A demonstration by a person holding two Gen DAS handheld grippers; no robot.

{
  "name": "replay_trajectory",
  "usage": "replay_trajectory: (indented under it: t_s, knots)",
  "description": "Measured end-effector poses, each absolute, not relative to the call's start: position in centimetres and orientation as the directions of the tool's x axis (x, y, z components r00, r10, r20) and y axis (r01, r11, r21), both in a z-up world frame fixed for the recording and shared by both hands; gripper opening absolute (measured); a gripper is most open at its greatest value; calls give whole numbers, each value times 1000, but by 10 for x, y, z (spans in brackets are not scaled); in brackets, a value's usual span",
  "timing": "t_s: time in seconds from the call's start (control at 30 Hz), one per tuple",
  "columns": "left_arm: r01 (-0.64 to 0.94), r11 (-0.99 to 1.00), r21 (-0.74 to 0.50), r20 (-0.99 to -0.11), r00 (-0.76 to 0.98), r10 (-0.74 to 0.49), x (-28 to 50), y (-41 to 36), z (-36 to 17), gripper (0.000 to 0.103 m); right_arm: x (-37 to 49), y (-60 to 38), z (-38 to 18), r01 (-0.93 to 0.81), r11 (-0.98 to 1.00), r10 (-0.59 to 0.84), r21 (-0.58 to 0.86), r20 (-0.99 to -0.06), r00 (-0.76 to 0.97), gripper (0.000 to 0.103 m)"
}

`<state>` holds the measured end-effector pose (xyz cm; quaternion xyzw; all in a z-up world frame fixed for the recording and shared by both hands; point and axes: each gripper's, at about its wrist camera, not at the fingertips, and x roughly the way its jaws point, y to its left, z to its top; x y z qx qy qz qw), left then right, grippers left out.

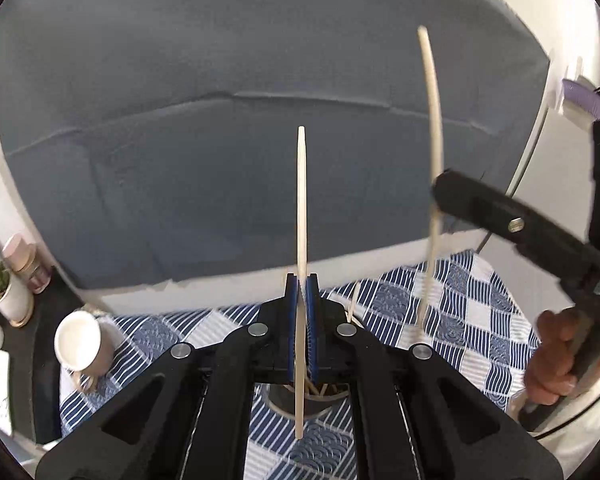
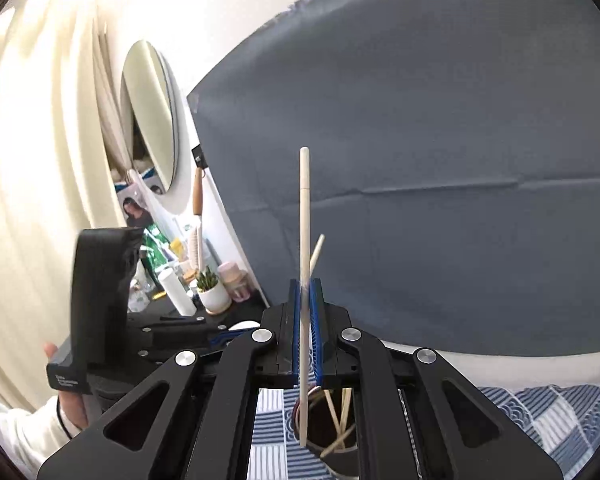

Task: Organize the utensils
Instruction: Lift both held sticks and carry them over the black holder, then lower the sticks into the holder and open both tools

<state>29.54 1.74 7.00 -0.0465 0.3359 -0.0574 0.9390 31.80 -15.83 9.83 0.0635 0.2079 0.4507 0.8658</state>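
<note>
Wooden chopsticks [image 2: 342, 420] in, seemingly, a holder [image 2: 340, 462]

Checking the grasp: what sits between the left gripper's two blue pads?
In the left wrist view, the left gripper pinches one pale chopstick upright between its pads; nothing else lies there.

**Occlusions and unreadable detail, both wrist views**

Utensil holder [image 1: 300, 402]: mostly hidden behind left gripper [image 1: 302, 300] linkage; only a rim arc shows. Same in right wrist view, holder [image 2: 332, 454] cut by the bottom edge. Right-held chopstick [image 1: 430, 152] motion-blurred at its lower end. White cup [image 1: 78, 344]: base obscured. Label text on left gripper's body [image 2: 66, 382] too small to read.
</note>
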Motion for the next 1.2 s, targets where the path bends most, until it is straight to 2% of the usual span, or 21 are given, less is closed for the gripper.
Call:
replay_trajectory:
  t_s: [0.17,0.47,0.77,1.0,1.03,1.17,1.2]
  knots:
    - [97,978,-183,-607,772,-190,316,32,53,5,341,-150,80,-750,583,809,312,-307,502,5]
    - [120,941,-317,-586,755,-294,339,47,18,5,362,-135,44,-733,605,783,311,-396,479,5]
    - [90,929,-358,-608,733,-305,336,59,5,7,357,-144,17,-714,619,768,327,-439,466,5]
    - [47,940,-337,-634,727,-263,335,65,11,46,350,-147,9,-712,621,762,327,-463,453,8]
    - [43,941,-336,-638,724,-261,335,65,13,54,349,-148,9,-713,621,762,326,-463,452,8]
    - [33,945,-326,-667,700,-255,342,70,13,70,345,-151,8,-713,634,747,300,-479,462,10]
    - [31,948,-317,-676,694,-248,344,70,13,70,345,-153,9,-711,640,740,292,-483,468,16]
